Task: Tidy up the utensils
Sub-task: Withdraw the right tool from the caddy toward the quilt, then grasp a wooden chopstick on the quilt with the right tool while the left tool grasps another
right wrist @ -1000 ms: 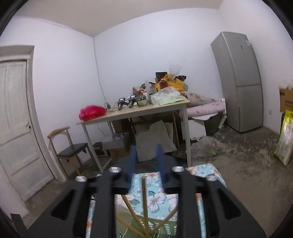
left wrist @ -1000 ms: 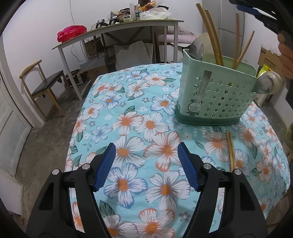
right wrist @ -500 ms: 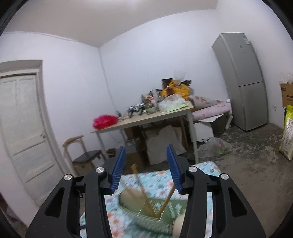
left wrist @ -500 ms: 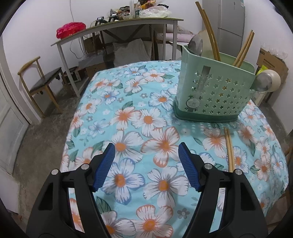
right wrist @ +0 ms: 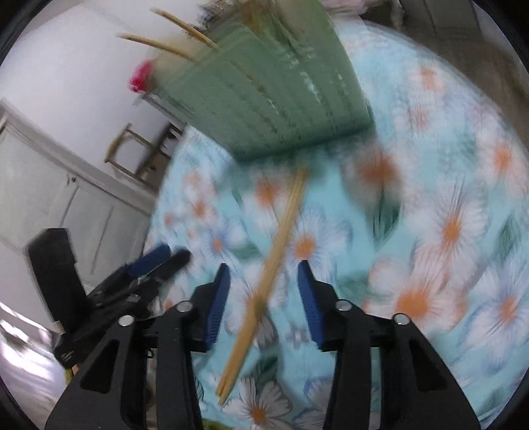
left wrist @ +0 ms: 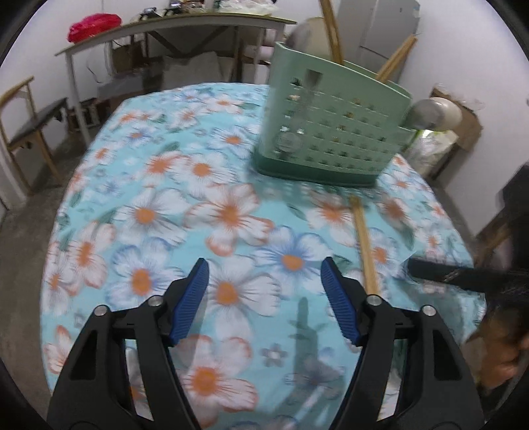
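Observation:
A green perforated utensil holder (left wrist: 330,125) stands on the floral tablecloth (left wrist: 165,198), with chopsticks (left wrist: 395,61) and spoons (left wrist: 429,112) in it. A pair of wooden chopsticks (left wrist: 363,244) lies flat on the cloth in front of it. My left gripper (left wrist: 264,274) is open and empty above the cloth, left of that pair. My right gripper (right wrist: 263,281) is open and hovers over the lying chopsticks (right wrist: 274,258), which pass between its fingers; the view is blurred. The holder (right wrist: 264,86) shows beyond them.
My right gripper's body (left wrist: 463,274) enters the left wrist view from the right. My left gripper (right wrist: 132,281) shows at the left of the right wrist view. A chair (left wrist: 29,122) and a cluttered side table (left wrist: 165,26) stand behind the round table.
My right gripper released chopsticks into the holder, opened, then swung down over the pair lying on the cloth. My left gripper moved slightly forward and stayed open.

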A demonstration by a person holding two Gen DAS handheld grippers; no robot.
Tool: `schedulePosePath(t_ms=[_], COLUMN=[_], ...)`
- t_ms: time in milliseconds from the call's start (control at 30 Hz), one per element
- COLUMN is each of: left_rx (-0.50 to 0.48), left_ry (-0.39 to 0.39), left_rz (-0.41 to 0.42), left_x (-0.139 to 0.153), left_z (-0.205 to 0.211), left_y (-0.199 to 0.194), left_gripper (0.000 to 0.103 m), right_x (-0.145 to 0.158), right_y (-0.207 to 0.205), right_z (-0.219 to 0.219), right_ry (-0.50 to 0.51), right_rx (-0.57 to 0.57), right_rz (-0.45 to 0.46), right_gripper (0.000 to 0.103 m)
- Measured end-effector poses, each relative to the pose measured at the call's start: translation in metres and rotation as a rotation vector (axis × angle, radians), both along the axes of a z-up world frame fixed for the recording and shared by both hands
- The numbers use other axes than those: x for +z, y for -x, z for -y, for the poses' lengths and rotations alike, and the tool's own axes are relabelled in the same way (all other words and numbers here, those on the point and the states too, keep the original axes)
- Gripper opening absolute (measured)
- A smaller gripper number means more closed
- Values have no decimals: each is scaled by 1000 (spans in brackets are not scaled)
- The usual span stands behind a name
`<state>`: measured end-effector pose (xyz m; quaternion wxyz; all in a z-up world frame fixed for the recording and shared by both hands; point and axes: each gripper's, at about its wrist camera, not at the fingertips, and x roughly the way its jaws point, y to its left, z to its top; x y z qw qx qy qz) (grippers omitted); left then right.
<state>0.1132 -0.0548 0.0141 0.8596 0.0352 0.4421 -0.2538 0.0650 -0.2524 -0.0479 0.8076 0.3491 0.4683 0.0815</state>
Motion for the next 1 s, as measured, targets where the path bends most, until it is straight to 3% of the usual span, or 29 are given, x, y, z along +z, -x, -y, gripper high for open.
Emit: schedulePosePath(t_ms=[67,233,433,633,1000], left_rx=[-12,-47,-88,-119,-177], left_ry=[38,152,240,282,229], left_rz=[-19,-93,-186,-245,-277], left_x=[-1,-2,-9,-14,-21], left_z=[0,-3,0,7,24], left_y=[1,0,-2,0,2], left_gripper=[55,28,11,8,8], right_x=[-20,-28,-30,-33,-27], right_y=[-1,-2,-3,-4,12], right_z=[1,1,8,6,28], right_ry=[-78,-141,-196,-236,-204], right_rx=[-4,-15,-28,-31,-79], right_rz=[-52,-57,-61,-57,-60], right_gripper=[33,25,17,9,8])
